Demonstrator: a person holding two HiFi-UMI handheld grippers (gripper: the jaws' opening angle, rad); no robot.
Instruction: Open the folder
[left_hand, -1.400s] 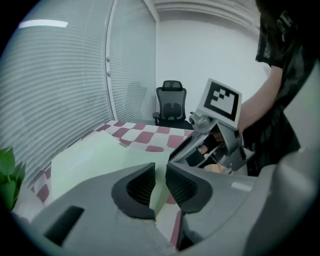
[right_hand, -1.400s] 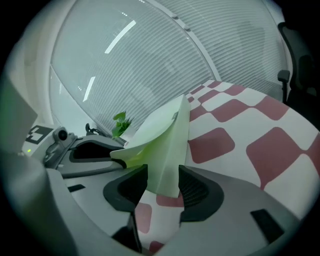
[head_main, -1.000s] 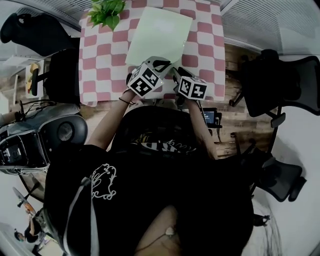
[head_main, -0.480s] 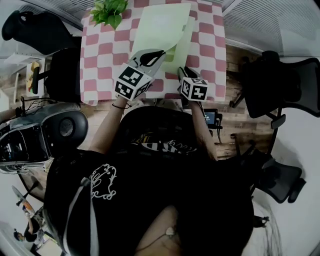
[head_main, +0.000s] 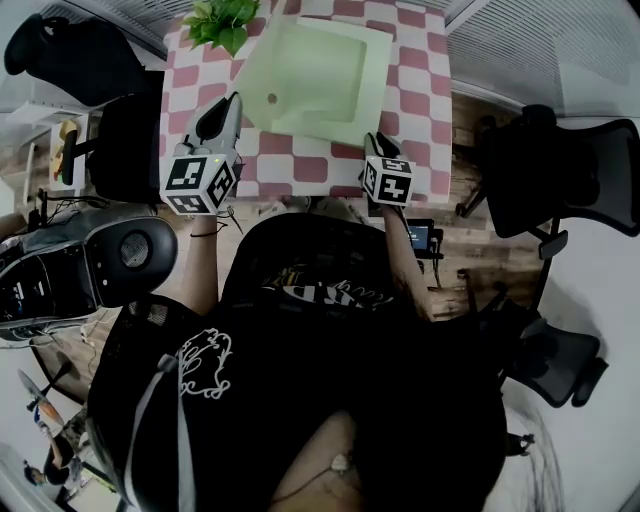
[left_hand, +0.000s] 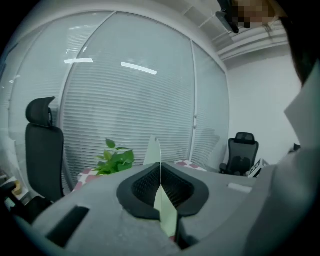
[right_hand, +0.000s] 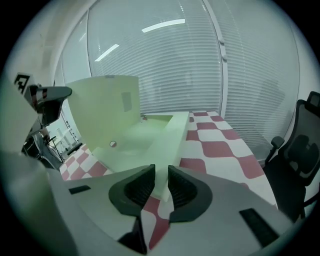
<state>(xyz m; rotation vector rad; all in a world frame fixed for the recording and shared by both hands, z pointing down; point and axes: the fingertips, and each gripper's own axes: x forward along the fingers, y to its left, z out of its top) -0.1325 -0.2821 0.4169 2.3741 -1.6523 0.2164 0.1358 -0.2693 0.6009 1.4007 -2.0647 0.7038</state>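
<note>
While the pale green folder (head_main: 330, 90) is seen partly opened on a red-and-white checked tablecloth (head_main: 415, 95), its front cover (right_hand: 102, 107) is held raised by the left gripper (head_main: 230, 103), whose jaws are pressed together on the cover's thin edge. The right gripper (head_main: 372, 142) is set at the folder's near corner; its jaws are closing, with that corner between them but not yet pinched. A small label (right_hand: 127, 101) on the cover is too blurred to be read. Black-and-white square markers are borne on both gripper cubes.
</note>
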